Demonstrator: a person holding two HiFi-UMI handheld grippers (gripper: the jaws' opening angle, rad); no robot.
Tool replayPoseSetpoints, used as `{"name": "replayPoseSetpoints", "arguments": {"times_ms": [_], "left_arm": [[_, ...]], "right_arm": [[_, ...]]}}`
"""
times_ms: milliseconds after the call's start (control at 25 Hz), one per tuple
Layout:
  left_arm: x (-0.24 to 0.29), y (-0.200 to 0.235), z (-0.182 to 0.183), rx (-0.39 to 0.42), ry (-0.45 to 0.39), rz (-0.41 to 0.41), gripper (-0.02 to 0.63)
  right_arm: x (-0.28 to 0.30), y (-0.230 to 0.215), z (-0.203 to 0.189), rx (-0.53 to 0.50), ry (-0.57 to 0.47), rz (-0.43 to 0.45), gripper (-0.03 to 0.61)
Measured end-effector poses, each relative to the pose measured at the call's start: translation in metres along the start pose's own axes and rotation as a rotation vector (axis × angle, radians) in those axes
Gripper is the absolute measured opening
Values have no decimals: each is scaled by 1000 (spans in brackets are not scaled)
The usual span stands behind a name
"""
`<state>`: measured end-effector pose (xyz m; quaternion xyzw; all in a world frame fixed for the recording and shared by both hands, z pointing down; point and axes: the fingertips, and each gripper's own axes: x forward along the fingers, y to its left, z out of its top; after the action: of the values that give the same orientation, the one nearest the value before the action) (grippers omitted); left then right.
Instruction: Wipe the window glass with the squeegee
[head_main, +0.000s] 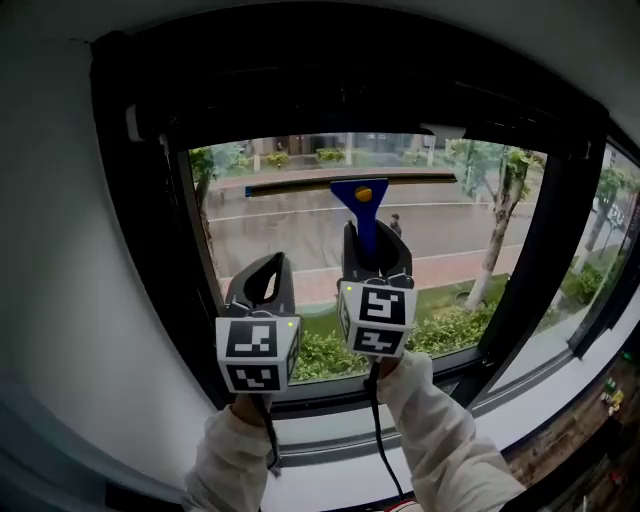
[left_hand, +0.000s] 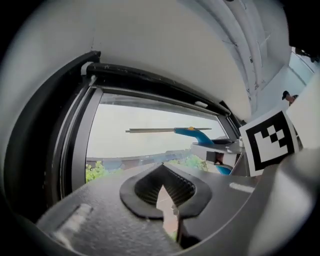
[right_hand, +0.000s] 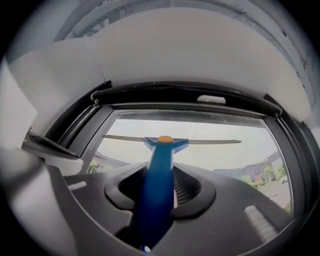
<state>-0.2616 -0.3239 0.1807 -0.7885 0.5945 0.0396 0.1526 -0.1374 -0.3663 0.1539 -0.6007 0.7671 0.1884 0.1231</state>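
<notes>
The right claw (head_main: 374, 245) clamps the squeegee (head_main: 360, 193), its blade high on the window glass (head_main: 280, 230) ahead. The left claw (head_main: 268, 270) is closed and empty. Most wiping looks yet to do.

1 squeegee (head_main: 352, 187), 1 window (head_main: 280, 235), 2 hand-held grippers: L (head_main: 266, 262), R (head_main: 372, 245); 2 sleeves (head_main: 445, 435).
</notes>
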Motion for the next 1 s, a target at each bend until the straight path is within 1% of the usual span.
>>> {"name": "replayPoseSetpoints", "arguments": {"times_ms": [80,160,240,320,400,480,560,640,880,1000], "left_arm": [[5,11,27,14,-46,14,0],[7,17,48,26,-79,18,0],[10,21,59,30,-89,13,0],[13,24,63,34,-84,7,0],[17,27,63,30,-77,2,0],[20,31,62,9,-76,-1,0],[22,33,59,-11,-79,-2,0],[23,32,56,-15,-78,-5,0],[26,30,30,-19,-37,-11,0],[24,28,17,-15,-13,-14,0]], "right_arm": [[19,6,25,-4,-22,-3,143],[34,9,42,9,-33,-5,143],[45,12,57,9,-46,-9,143],[54,16,71,-7,-72,-17,143],[63,17,78,-10,-85,-21,142],[70,18,82,0,-96,-16,135],[71,19,82,5,-104,-12,135],[69,21,80,12,-105,-9,137],[63,31,73,76,-119,6,137],[60,30,64,48,-109,8,138]]}}
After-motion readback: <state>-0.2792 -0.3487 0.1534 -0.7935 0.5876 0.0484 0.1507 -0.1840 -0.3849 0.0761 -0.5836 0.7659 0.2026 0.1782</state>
